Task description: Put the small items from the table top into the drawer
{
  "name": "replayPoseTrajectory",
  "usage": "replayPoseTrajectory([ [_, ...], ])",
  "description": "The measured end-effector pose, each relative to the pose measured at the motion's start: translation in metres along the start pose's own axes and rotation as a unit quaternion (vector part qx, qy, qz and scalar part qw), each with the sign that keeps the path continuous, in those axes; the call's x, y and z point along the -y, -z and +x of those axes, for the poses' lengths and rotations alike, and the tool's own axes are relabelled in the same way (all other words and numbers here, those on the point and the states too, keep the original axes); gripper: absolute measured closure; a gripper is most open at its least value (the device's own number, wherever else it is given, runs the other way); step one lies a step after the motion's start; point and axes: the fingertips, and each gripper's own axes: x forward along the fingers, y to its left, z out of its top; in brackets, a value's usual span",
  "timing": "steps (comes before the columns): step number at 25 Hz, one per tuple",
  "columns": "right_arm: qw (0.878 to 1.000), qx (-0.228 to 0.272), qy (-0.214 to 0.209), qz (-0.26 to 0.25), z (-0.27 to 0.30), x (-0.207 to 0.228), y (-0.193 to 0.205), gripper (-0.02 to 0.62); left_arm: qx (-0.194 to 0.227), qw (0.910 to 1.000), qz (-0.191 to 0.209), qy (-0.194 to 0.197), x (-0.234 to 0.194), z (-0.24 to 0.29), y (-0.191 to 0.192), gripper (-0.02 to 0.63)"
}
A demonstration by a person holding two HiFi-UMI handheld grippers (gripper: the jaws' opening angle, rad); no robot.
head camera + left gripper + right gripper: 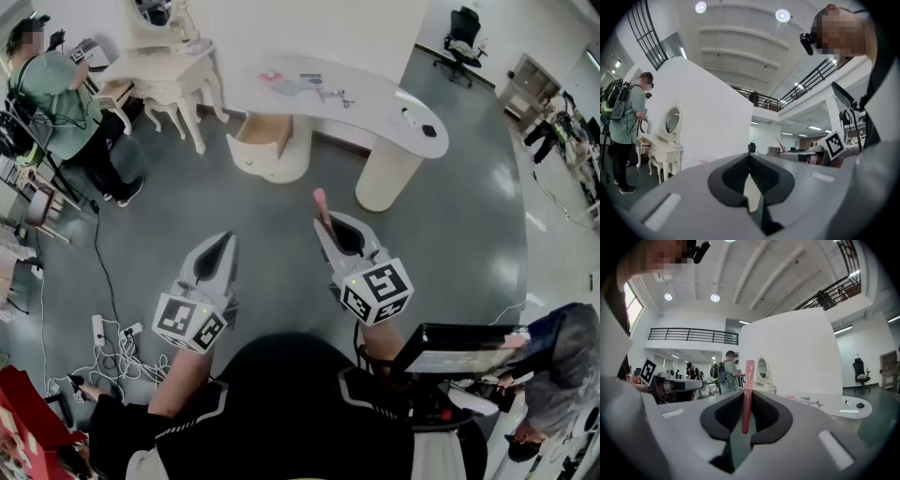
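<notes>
The white curved table [375,94] stands across the room, well ahead of both grippers. On its top lie a pink item [272,77], scissors [337,96], a marker [412,117] and a small black object [428,130]. An open drawer [261,142] juts from the table's left pedestal. My right gripper [328,223] [748,397] is shut on a thin pink stick [321,202] [748,380], which pokes out past its tips. My left gripper [223,242] [750,164] is shut and empty, held level beside the right one.
A cream vanity dresser [164,75] with a mirror stands left of the table, with a person in green [56,94] beside it. Cables and a power strip [103,333] lie on the floor at left. Another person [562,366] is at lower right. An office chair [464,33] stands far back.
</notes>
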Motion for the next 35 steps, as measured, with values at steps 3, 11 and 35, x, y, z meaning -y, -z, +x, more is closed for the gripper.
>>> replayPoseTrajectory([
  [3,1.0,0.001,0.001,-0.001,-0.002,0.002,0.0,0.549,-0.001,1.0,0.002,0.0,0.001,0.0,0.001,0.606],
  [11,1.0,-0.003,-0.01,-0.008,-0.004,0.002,0.0,0.548,-0.004,1.0,0.0,0.001,0.005,0.003,0.003,0.606],
  [35,1.0,0.002,0.001,0.004,-0.001,-0.005,0.005,0.546,-0.002,0.9999,-0.013,0.0,-0.004,-0.008,0.008,0.606],
])
